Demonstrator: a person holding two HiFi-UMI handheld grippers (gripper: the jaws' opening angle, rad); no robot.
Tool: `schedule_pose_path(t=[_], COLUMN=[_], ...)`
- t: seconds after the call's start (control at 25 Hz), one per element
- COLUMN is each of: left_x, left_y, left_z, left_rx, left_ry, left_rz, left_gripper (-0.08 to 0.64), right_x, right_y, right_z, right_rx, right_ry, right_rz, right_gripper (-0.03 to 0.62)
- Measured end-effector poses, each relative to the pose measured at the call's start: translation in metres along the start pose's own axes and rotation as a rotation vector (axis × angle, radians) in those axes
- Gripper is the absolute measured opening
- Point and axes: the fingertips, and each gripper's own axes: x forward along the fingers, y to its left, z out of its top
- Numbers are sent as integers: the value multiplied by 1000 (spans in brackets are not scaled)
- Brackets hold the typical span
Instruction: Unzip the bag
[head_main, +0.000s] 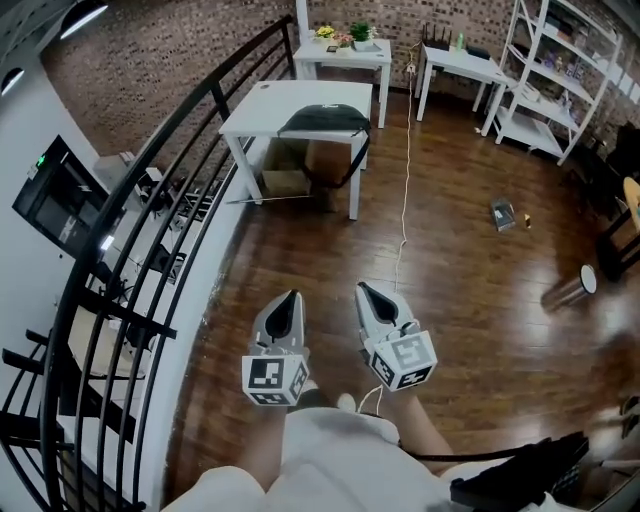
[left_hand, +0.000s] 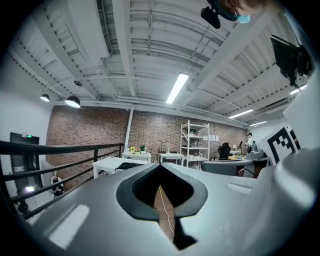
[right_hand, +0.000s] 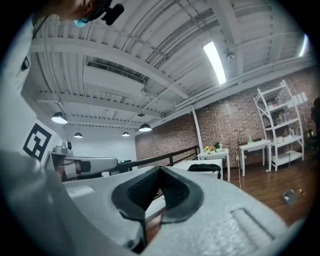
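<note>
A dark bag (head_main: 323, 121) lies on the near edge of a white table (head_main: 270, 104) far ahead, its strap hanging over the front. The same bag shows small in the left gripper view (left_hand: 129, 165) and in the right gripper view (right_hand: 202, 168). My left gripper (head_main: 291, 296) and right gripper (head_main: 362, 289) are held close to my body, side by side over the wooden floor, well short of the table. Both are shut with nothing between the jaws. The tips of the left gripper (left_hand: 161, 164) and right gripper (right_hand: 160, 169) meet.
A black metal railing (head_main: 150, 250) runs along the left. Cardboard boxes (head_main: 290, 168) sit under the table. A white cable (head_main: 404, 200) trails across the floor. Two more white tables (head_main: 345, 50) and white shelving (head_main: 555, 70) stand at the back. Small objects (head_main: 503, 214) lie on the floor at right.
</note>
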Motion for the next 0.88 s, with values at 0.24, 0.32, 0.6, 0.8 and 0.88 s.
schedule_pose_path(t=[0.24, 0.32, 0.6, 0.8, 0.88], left_x=[117, 166, 331, 423, 451], left_y=[26, 40, 72, 92, 93], left_z=[-12, -15, 26, 25, 12], left_rx=[-9, -20, -26, -53, -58], left_ry=[-5, -10, -36, -3, 30], left_rz=[-53, -74, -176, -198, -211], left_gripper=[17, 17, 17, 17, 17], right_x=[77, 113, 236, 295, 312], right_y=[-65, -100, -210, -262, -286], right_z=[-10, -12, 43, 44, 28], right_rx=[-14, -21, -62, -65, -30], right_ry=[8, 17, 3, 38, 69], right_rz=[-27, -60, -146, -170, -185], right_gripper=[-9, -9, -9, -9, -9])
